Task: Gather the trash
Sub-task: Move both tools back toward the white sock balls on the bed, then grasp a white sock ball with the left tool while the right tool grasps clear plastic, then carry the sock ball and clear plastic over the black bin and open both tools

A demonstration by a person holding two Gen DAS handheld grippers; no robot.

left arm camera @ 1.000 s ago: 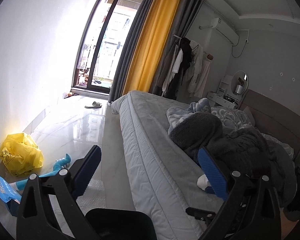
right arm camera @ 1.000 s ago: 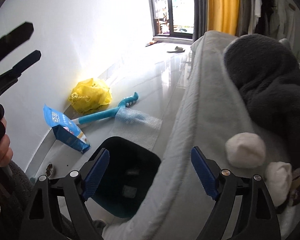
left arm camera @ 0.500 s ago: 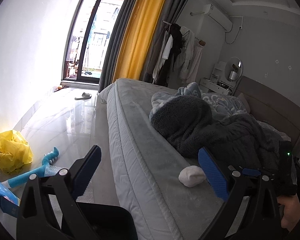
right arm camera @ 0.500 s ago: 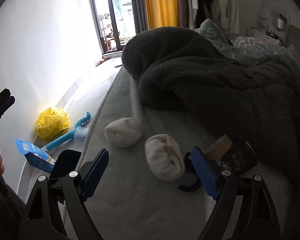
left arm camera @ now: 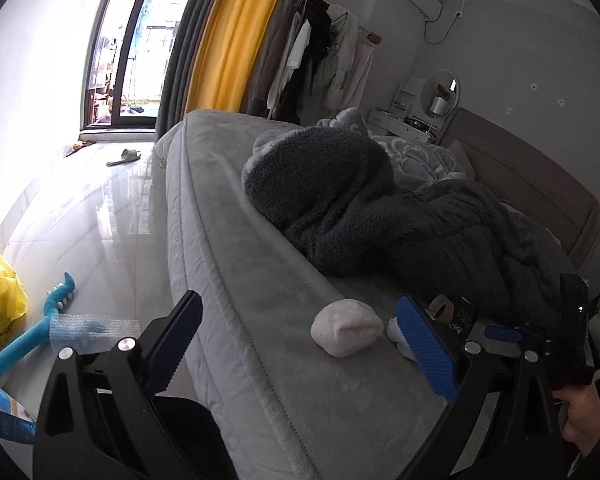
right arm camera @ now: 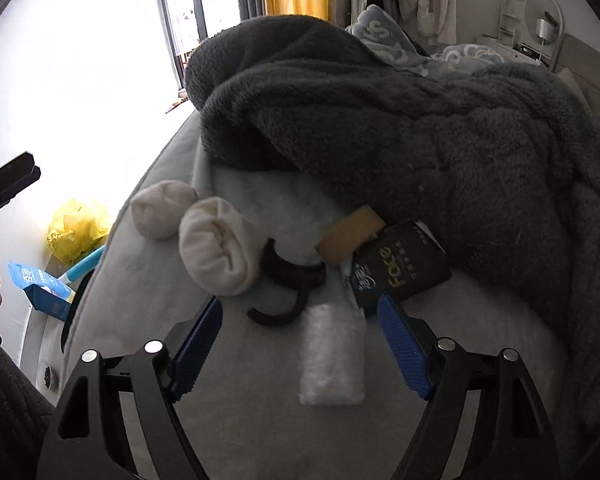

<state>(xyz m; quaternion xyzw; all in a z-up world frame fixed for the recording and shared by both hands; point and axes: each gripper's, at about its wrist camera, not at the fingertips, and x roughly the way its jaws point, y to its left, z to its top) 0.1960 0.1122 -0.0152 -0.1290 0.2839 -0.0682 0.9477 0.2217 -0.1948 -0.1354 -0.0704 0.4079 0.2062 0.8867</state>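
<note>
bed [right arm camera: 260,420]: bubble-wrap pouch [right arm camera: 332,356], black Face packet [right arm camera: 404,268] | right gripper [right arm camera: 300,348] fingers closing, wide, astride pouch | left gripper [left arm camera: 300,348] wide, empty

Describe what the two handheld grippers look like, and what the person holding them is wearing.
Both the left gripper and the right gripper have black plastic frames with triangular cut-outs, round silver bolts at the joints, and two fingers faced with ridged blue pads. In the left view, the right gripper's black body shows a small green light. A dark fuzzy sleeve covers the left arm.

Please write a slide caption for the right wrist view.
Open right gripper over a bubble-wrap piece on the bed.
</note>
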